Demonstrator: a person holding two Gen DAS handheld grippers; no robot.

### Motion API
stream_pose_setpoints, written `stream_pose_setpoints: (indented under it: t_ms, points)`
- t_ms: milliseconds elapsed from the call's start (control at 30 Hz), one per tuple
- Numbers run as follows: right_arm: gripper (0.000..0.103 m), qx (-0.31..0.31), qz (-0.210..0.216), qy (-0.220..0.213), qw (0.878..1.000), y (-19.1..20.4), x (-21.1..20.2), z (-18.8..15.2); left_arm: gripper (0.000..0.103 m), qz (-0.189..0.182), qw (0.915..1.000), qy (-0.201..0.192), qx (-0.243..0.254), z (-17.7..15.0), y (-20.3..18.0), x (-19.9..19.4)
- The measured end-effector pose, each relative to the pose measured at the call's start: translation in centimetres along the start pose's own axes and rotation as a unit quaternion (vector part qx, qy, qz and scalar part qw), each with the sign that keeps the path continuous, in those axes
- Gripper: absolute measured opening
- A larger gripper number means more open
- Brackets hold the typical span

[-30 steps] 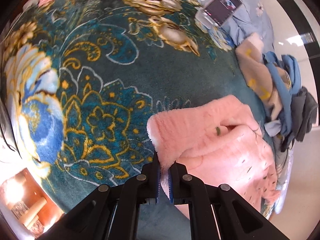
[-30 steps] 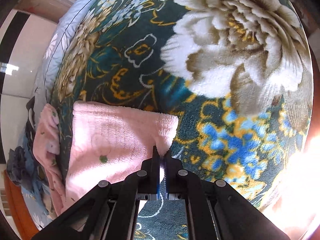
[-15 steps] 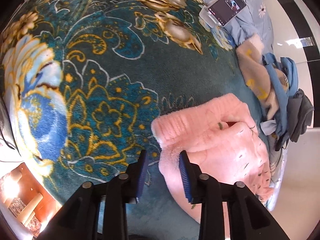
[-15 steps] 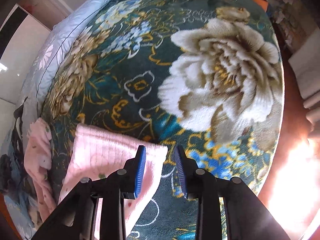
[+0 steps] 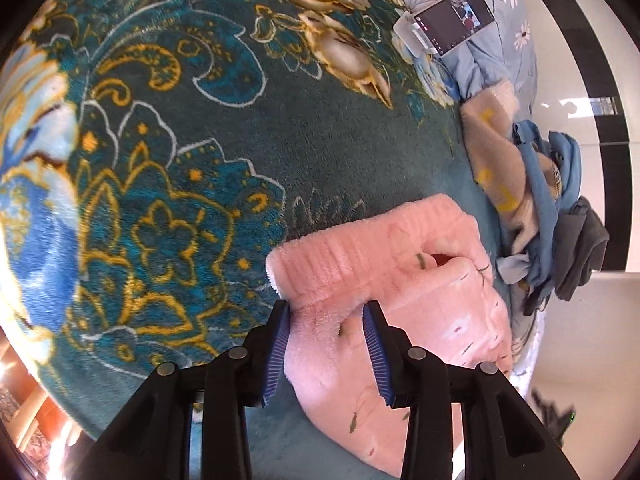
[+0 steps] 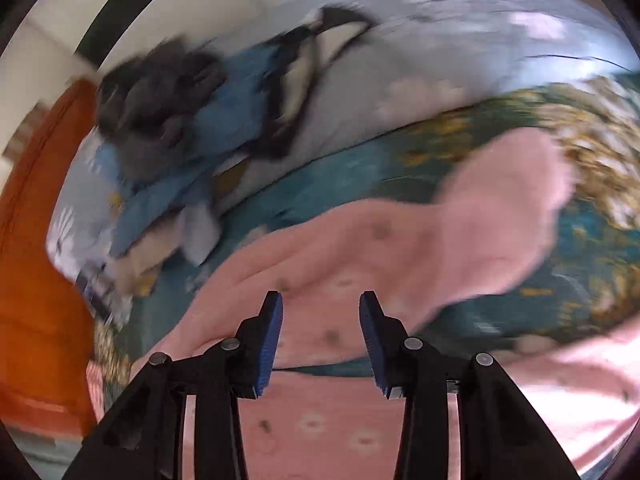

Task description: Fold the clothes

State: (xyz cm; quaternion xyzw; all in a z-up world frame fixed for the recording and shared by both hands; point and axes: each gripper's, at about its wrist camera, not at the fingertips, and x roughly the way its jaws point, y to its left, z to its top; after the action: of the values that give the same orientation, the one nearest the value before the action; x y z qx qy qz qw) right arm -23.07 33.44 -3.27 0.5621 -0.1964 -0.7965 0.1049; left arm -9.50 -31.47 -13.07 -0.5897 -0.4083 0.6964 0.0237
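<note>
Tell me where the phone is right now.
In the left wrist view the phone lies at the upper right, on the light blue daisy-print bedding beside the teal floral blanket's edge, above the pile of clothes.

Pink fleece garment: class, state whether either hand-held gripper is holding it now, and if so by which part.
Neither holds it. The left hand-held gripper straddles the pink fleece garment near its ribbed edge, jaws opening; the right hand-held gripper hovers over it, jaws opening too.

Bright daylight; right view motion-blurred
</note>
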Motion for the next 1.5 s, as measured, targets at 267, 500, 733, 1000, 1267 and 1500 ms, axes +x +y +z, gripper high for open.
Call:
stream_pose_setpoints:
  t_ms: [267,500,733,1000,1267,1500]
  points:
    - [0.044,-0.262,0.073,0.183,0.945,24.6,17.1,-6.3,0.023,-0.049,0.9983,-0.033,0.002,0.3,0.6,-0.7]
    - [0.059,-0.411,0.051,0.229,0.881,32.8,23.2,-12.4,0.020,-0.070,0.9963,-0.027,0.041,0.0,1.0,-1.4]
    - [0.059,-0.433,0.014,0.252,0.866,32.9,26.4,-13.7,0.018,-0.084,0.9959,-0.013,0.031,-0.1,2.5,-0.9]
    - [0.012,-0.369,0.027,0.252,0.894,31.1,24.7,-13.0,0.018,-0.077,0.9963,-0.007,0.039,0.3,1.0,0.5]
    - [0.007,-0.339,0.117,0.141,0.923,32.9,14.9,-8.0,0.014,-0.079,0.9942,-0.028,0.067,0.3,-1.6,0.5]
    - [0.007,-0.410,0.128,0.160,0.889,30.7,11.2,-14.3,0.014,-0.075,0.9946,-0.027,0.067,-0.1,-1.3,0.5]
